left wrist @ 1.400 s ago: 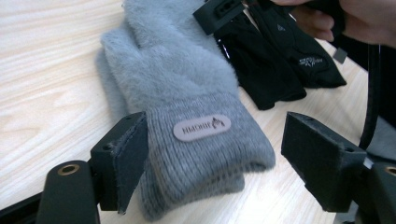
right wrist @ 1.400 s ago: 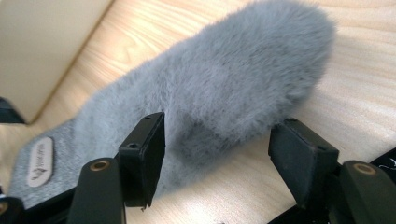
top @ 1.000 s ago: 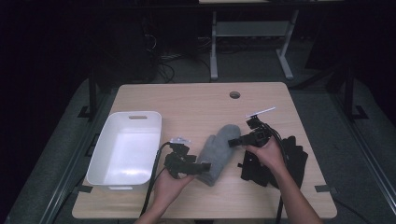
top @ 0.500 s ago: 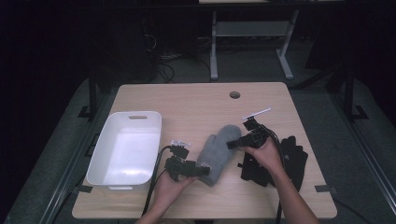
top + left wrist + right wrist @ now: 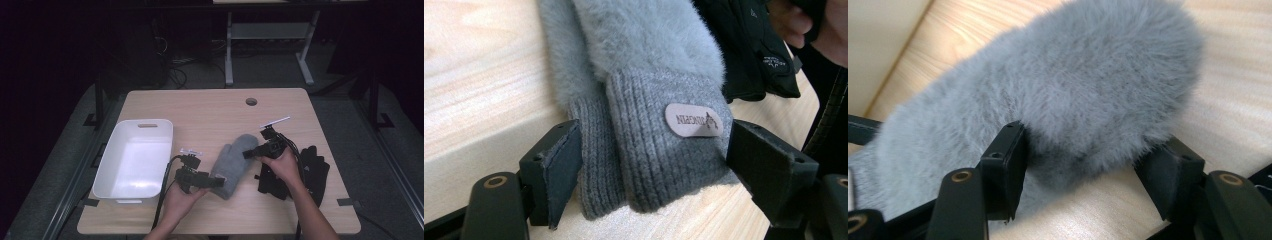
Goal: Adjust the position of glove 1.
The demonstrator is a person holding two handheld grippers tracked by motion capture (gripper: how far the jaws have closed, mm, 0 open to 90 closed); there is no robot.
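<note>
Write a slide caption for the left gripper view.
Hand-held gripper straddles the knitted cuff of a grey mitten on the wooden table.

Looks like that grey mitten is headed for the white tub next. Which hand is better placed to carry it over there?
Probably the left. The left gripper has its jaws around the knitted cuff of the grey mitten and sits right beside the white tub. The right gripper is at the fluffy tip, farther from the tub.

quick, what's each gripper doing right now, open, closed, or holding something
Left gripper: shut on the grey mitten, at its knit cuff.
Right gripper: open, jaws just been closing around the mitten's fluffy tip, not yet gripping.
</note>
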